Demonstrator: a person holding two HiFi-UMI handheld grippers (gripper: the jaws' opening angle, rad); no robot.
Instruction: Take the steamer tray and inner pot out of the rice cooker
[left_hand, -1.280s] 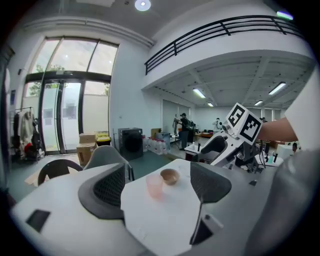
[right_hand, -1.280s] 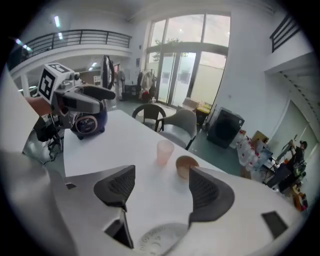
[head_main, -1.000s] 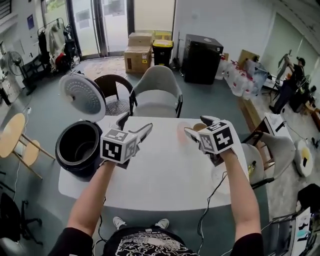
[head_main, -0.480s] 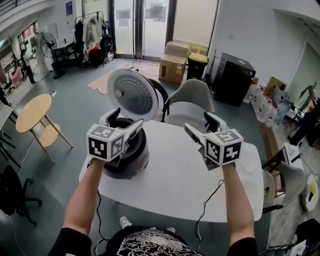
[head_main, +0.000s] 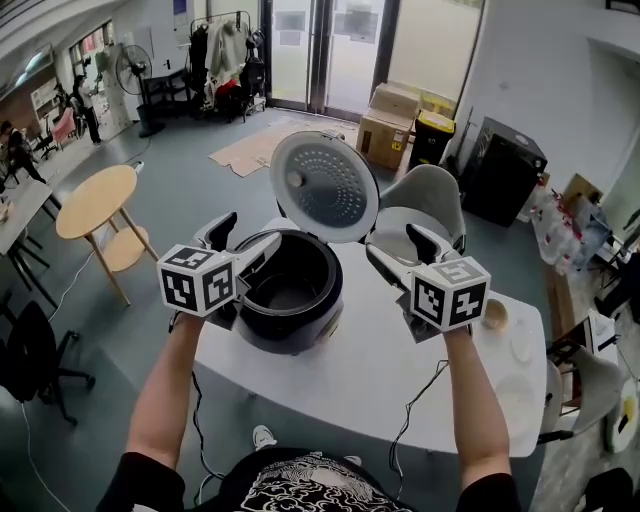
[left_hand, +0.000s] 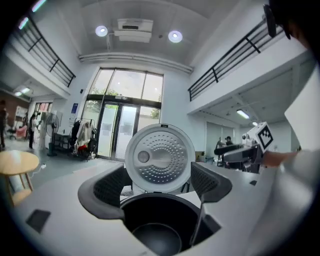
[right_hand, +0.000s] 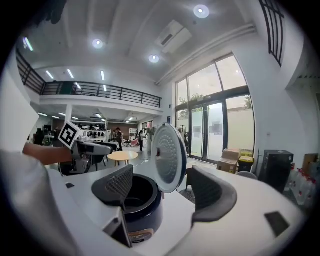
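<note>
Your left gripper (head_main: 254, 226): jaws wide, empty, over the near left rim of the black round rice cooker (head_main: 290, 318). Your right gripper (head_main: 392, 240): jaws have just been opening, wide, empty, just right of it. You're likely flanking it to lift the dark inner pot (head_main: 290, 292) sitting inside. The white perforated lid (head_main: 325, 185) is up. No steamer tray visible.

Left forearm (head_main: 165, 385) and right forearm (head_main: 480, 400) reach forward, roughly parallel, bare below short sleeves. Left gripper (head_main: 248, 230) is held near level, jaws wide apart, gripping nothing. Right gripper (head_main: 395, 242) is at similar height, well apart from the left and tipped slightly down. Its jaws have just been opening and stand wide, with nothing gripped.
</note>
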